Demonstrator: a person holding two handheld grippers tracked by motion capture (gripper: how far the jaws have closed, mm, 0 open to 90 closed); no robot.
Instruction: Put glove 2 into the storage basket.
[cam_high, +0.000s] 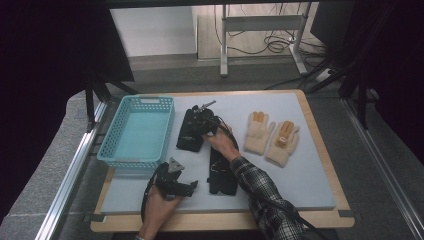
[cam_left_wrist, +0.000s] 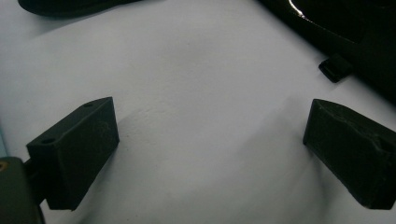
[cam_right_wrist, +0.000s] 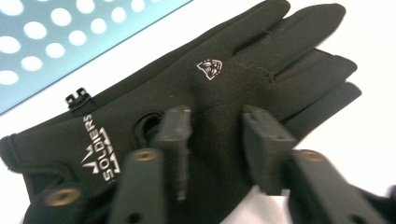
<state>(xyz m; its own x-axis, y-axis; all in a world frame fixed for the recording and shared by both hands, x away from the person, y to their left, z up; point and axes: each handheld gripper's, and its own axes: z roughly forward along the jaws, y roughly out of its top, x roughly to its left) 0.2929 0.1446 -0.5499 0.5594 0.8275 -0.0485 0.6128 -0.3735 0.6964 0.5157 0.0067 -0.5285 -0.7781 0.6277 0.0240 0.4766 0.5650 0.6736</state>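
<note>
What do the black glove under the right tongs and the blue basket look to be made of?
Black glove: seemingly smooth stretch fabric, matte, with stitched finger seams and a printed white "SOLDIERS" logo. Blue basket: probably moulded plastic, light turquoise, its walls pierced with rows of holes.

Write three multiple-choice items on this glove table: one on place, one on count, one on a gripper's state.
1. The basket lies where, next to the black gloves?
A. to their left
B. to their right
C. on top of them

2. How many cream gloves lie on the mat?
A. one
B. two
C. four

3. The left gripper is
A. shut on a glove
B. open over bare mat
C. inside the basket

A: it sits at the mat's left edge. B: a pair lies at the right. B: its jaws stand apart with nothing between.
</note>
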